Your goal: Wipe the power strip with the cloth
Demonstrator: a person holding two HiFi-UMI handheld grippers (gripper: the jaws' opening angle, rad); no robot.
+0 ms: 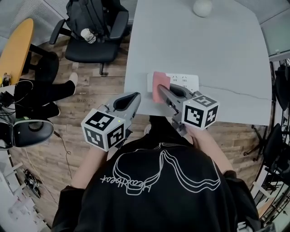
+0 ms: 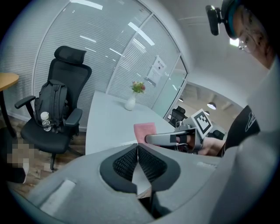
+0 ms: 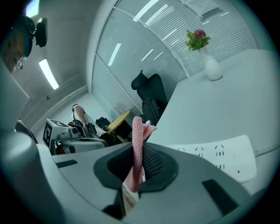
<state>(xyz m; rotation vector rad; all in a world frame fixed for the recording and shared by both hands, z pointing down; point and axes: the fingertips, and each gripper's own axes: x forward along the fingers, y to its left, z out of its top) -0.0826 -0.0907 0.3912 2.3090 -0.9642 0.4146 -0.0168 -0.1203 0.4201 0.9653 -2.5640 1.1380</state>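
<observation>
- Gripping the pink cloth (image 1: 160, 83) tight, the right claw (image 1: 163, 93) sits in the middle of the head view, right by the white power strip (image 1: 185, 81).
- The power strip lies at the near edge of the grey worktop (image 1: 208, 50).
- The left claw (image 1: 134, 98) is closed with nothing in it, just left of the cloth.

The power strip (image 1: 186, 80) lies on the table (image 1: 204, 50), near its front edge. The cloth (image 1: 159, 81) stands over the left end of the strip, between the jaws of the right gripper (image 1: 164, 94). The left gripper (image 1: 134, 96) is to the left of it, beside the table's front left corner. A vase (image 1: 202, 7) stands at the far end of the table. Left of the table is a chair (image 1: 97, 47), with a backpack (image 1: 93, 16) and a bottle (image 1: 88, 35) on its seat.
</observation>
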